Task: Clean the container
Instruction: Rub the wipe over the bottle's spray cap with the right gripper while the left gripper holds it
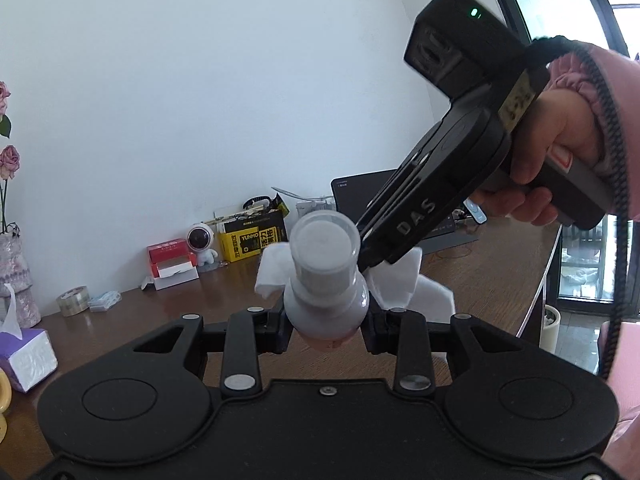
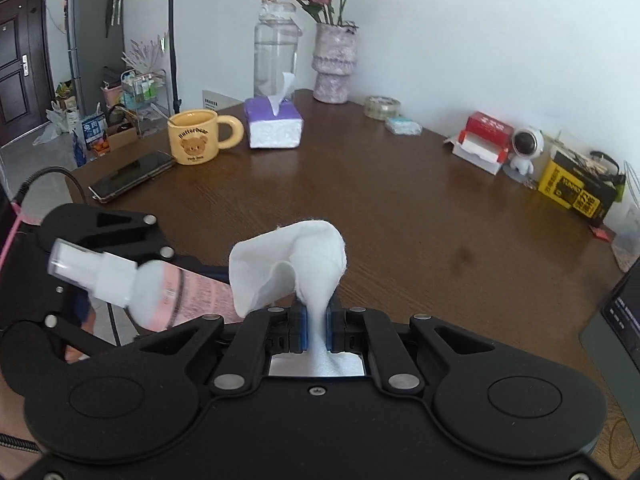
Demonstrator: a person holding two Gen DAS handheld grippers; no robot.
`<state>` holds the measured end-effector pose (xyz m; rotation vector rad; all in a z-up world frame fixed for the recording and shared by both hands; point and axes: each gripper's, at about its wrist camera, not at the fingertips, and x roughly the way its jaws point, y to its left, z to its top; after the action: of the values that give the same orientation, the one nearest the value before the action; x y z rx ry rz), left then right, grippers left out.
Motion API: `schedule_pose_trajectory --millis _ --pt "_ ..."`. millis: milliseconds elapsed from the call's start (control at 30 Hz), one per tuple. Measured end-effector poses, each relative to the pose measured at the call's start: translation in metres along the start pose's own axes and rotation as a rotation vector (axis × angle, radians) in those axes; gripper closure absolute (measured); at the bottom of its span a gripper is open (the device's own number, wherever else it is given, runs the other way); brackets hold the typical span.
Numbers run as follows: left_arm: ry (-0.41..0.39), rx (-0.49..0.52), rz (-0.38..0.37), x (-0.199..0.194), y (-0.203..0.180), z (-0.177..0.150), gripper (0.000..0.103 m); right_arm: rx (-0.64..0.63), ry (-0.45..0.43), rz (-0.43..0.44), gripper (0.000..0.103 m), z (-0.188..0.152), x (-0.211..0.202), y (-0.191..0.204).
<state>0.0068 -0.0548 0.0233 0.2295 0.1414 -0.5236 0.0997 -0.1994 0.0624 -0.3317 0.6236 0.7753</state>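
Note:
My left gripper point(image 1: 326, 330) is shut on a small white-and-pink bottle point(image 1: 326, 300) with a clear cap point(image 1: 324, 244), held above the wooden table. My right gripper point(image 2: 316, 328) is shut on a white tissue point(image 2: 296, 264). In the left wrist view the right gripper point(image 1: 374, 258) comes down from the upper right, and its tissue point(image 1: 396, 284) lies against the bottle's right side behind the cap. In the right wrist view the bottle point(image 2: 156, 294) lies tilted at the lower left, cap to the left, just beside the tissue.
On the brown table point(image 2: 400, 216) are a yellow bear mug point(image 2: 196, 138), a phone point(image 2: 132, 176), a purple tissue box point(image 2: 274, 122), a vase of roses point(image 2: 334, 66), a glass jar point(image 2: 276, 52), tape point(image 2: 382, 107), a red box point(image 2: 482, 140), an astronaut figure point(image 2: 526, 148), a yellow box point(image 2: 576, 190) and a laptop point(image 1: 360, 192).

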Motion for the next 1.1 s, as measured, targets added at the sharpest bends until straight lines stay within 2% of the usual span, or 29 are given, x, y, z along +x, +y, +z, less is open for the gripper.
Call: schedule_pose_trajectory --millis 67,200,400,633,733,1033,1100 --pt "0.016 -0.005 0.008 0.007 0.003 -0.002 0.070 0.005 0.005 0.007 0.095 -0.001 0.001 0.001" --pt "0.037 -0.010 0.030 0.018 0.008 -0.005 0.070 -0.052 -0.049 0.051 0.095 0.002 -0.023 0.022" --pt "0.036 -0.007 0.025 0.017 0.006 -0.005 0.070 -0.109 -0.093 0.098 0.095 0.000 -0.047 0.044" --pt "0.017 0.009 0.009 0.011 0.002 -0.005 0.070 -0.027 -0.027 -0.022 0.095 -0.004 -0.016 0.009" --pt "0.031 0.009 0.025 0.013 0.003 -0.008 0.070 -0.018 -0.015 -0.034 0.095 -0.005 -0.008 0.006" --pt "0.041 -0.008 0.043 0.022 0.014 -0.010 0.070 -0.195 -0.123 0.025 0.095 -0.002 -0.047 0.058" --pt "0.032 -0.003 0.033 0.020 0.012 -0.009 0.070 -0.215 -0.121 0.001 0.095 -0.003 -0.046 0.059"
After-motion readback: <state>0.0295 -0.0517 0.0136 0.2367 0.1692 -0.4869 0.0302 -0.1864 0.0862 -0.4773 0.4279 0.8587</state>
